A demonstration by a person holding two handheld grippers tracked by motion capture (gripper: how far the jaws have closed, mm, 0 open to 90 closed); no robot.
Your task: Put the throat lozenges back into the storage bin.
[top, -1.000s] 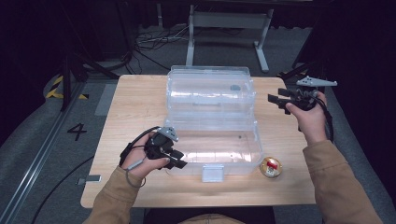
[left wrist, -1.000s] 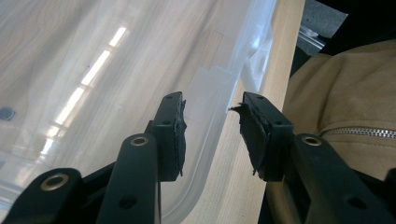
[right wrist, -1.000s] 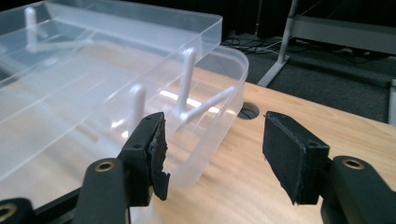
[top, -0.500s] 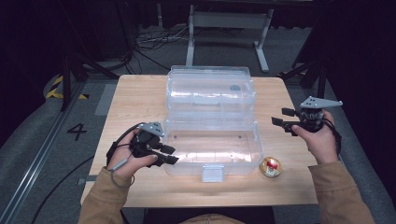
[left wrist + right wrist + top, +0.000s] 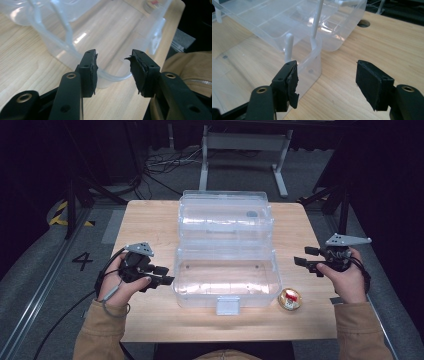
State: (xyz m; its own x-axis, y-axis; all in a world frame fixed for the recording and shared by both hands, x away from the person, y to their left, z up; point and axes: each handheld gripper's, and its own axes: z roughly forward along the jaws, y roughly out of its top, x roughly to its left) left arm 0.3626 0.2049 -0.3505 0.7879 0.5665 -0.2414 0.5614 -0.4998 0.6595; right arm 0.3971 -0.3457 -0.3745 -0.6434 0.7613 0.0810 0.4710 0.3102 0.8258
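Wooden worktop [image 5: 150, 225], dark room behind. One clear plastic box [image 5: 226, 275] at centre, lid hinged back and open, long axis left to right. Left tool [image 5: 161, 276] just beside left wall, right tool [image 5: 304, 263] apart from right wall; both just opening, wide, holding nothing. One small round tin [image 5: 290, 298] near front right corner.

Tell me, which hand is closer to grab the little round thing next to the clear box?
Probably the right. The right hand-held gripper is open on the side where the small round thing lies, while the left hand-held gripper sits across the clear box.
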